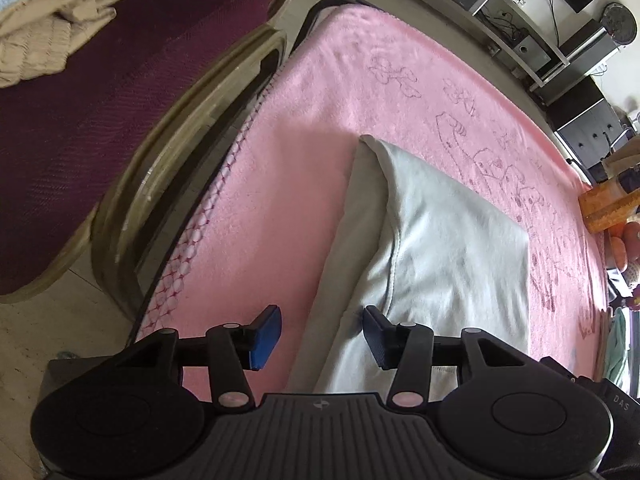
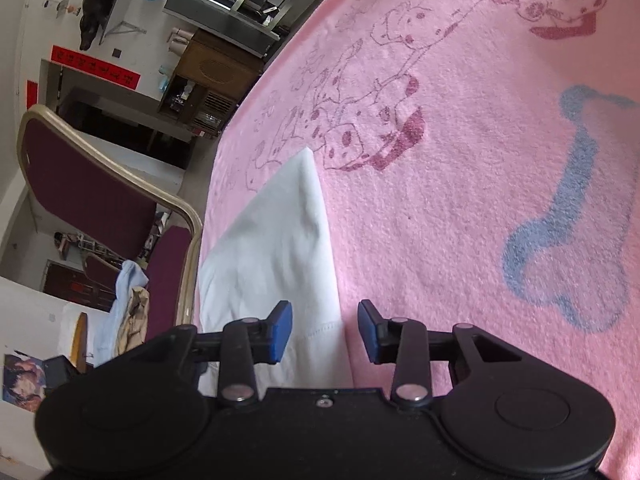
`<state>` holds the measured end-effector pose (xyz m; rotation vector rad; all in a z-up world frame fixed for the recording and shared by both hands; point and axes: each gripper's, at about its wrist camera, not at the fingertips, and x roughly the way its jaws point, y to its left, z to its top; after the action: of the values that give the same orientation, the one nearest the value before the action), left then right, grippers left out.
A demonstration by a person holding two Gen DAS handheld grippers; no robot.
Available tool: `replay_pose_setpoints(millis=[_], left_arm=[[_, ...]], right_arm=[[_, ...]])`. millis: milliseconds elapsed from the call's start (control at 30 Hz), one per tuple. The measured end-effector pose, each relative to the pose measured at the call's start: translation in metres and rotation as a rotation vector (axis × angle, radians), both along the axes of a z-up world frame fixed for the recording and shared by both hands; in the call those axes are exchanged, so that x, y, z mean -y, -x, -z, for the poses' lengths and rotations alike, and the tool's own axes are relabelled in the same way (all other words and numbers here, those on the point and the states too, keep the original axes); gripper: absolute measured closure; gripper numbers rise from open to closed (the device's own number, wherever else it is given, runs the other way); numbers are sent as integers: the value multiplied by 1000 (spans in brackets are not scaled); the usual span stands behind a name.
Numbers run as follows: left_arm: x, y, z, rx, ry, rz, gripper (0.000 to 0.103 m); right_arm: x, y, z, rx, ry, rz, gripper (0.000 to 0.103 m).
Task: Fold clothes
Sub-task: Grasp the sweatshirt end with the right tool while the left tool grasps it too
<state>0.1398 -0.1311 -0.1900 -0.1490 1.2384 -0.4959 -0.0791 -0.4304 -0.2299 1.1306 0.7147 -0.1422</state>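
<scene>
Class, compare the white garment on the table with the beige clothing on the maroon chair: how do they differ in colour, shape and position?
The white garment is pale and plain; the beige clothing is tan and ribbed. The white garment lies flat in a smooth, folded strip on the pink blanket; the beige clothing sits in a crumpled heap on the maroon chair. The white garment lies near both grippers; the beige clothing lies apart from them. Neither is gripped.

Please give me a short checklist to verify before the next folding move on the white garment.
1. Left gripper jaws apart, nothing pinched: ok.
2. Right gripper jaws apart, nothing pinched: ok.
3. White garment lies flat on the pink blanket: ok.
4. Garment edge sits between each gripper's pads, ready to grasp: ok.
5. Fold edges aligned: cannot tell, the near end is hidden.
6. Garment clear of the chair: ok.
</scene>
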Motion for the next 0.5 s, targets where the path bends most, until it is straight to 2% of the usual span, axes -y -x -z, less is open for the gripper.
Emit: replay_pose_setpoints(millis=[233,333,433,500], left_arm=[[21,-12,2,-9,40,124,55],[25,-17,2,2,39,140,55],[26,-22,3,12,34,128,58],[26,-22,4,8,45,140,55]], right_arm=[[1,-13,3,18,-28,-59,73],[-1,-20,2,24,-25,-89,73],[3,-23,5,23,-16,-45,74],[8,-24,11,41,-52,-23,74]])
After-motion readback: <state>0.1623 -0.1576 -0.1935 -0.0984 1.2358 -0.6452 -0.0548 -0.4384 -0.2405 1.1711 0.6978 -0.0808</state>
